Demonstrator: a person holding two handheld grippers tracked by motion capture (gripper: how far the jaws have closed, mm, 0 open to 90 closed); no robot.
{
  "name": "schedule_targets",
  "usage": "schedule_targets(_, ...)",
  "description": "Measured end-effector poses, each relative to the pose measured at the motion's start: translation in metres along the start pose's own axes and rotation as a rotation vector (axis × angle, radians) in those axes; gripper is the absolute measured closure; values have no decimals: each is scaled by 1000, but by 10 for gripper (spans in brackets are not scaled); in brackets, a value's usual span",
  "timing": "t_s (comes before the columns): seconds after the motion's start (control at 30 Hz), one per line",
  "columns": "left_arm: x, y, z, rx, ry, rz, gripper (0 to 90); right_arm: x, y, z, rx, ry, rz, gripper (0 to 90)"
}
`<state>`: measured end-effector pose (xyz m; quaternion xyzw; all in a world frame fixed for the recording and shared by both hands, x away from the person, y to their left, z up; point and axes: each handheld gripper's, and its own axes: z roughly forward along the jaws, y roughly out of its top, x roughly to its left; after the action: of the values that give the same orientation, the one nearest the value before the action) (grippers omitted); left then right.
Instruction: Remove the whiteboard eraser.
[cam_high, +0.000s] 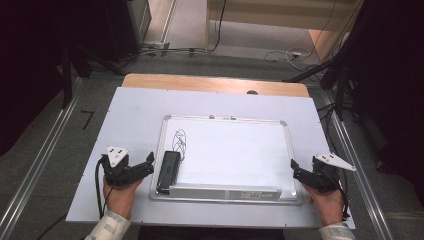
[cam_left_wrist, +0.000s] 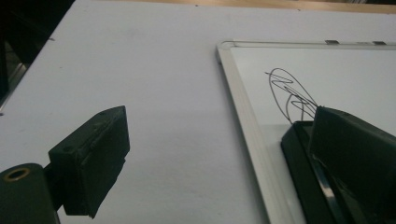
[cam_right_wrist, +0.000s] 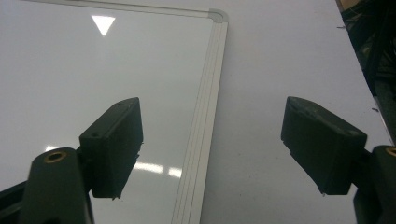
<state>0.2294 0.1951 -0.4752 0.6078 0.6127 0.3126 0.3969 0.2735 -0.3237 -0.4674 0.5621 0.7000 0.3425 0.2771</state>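
While both grippers sit low at the near edge of the table, a whiteboard (cam_high: 235, 150) lies flat between them on a pale sheet (cam_high: 135, 107) that covers most of the wooden tabletop (cam_high: 210, 82). The left gripper (cam_high: 149, 162) rests just beside the board's left frame, jaws wide apart and holding nothing; in the left gripper view one jaw stands over the bare sheet and the other over the eraser (cam_left_wrist: 322, 186), with the frame running between them. The eraser is a black block lying on the board's left side, near the front corner, its long axis running front to back along the left frame, its near end by the grey tray (cam_high: 225, 191) along the board's front edge. Just beyond its far end is a black scribble (cam_high: 179, 140) on the white surface. The right gripper (cam_high: 295, 169) rests at the board's right edge, also wide open and empty; in the right gripper view its jaws straddle the right frame, one over the board, one over the sheet. Cables (cam_high: 295, 54) lie on the floor beyond the table, well apart from the work.
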Motion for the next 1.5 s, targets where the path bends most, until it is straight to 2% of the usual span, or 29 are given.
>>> schedule_targets(0.2, -16, 0, 7, 26, -30, 19, 58, 0, 0, 0, 1, 0, -1, 195)
schedule_targets(0.23, -20, 0, 8, 37, -48, 18, 58, 1, 0, 0, 1, 1, 0, 195)
schedule_targets(0.53, -38, -1, 16, 62, -59, 32, 66, 1, 0, 1, 4, 3, -5, 195)
schedule_targets(0.67, -50, -4, 23, 89, -65, 56, 77, 1, 0, 0, 4, 4, -7, 195)
schedule_targets(0.9, -58, -6, 28, 106, -75, 67, 114, 2, 0, 0, 4, 5, -7, 195)
schedule_targets(1.0, -61, -7, 30, 121, -84, 87, 190, 2, 0, 0, 4, 5, -8, 195)
schedule_targets(1.2, -67, -11, 33, 153, -87, 127, 281, 2, 0, 0, 3, 6, -8, 195)
schedule_targets(1.5, -68, -13, 35, 155, -80, 137, 303, 2, 0, 0, 2, 7, -11, 195)
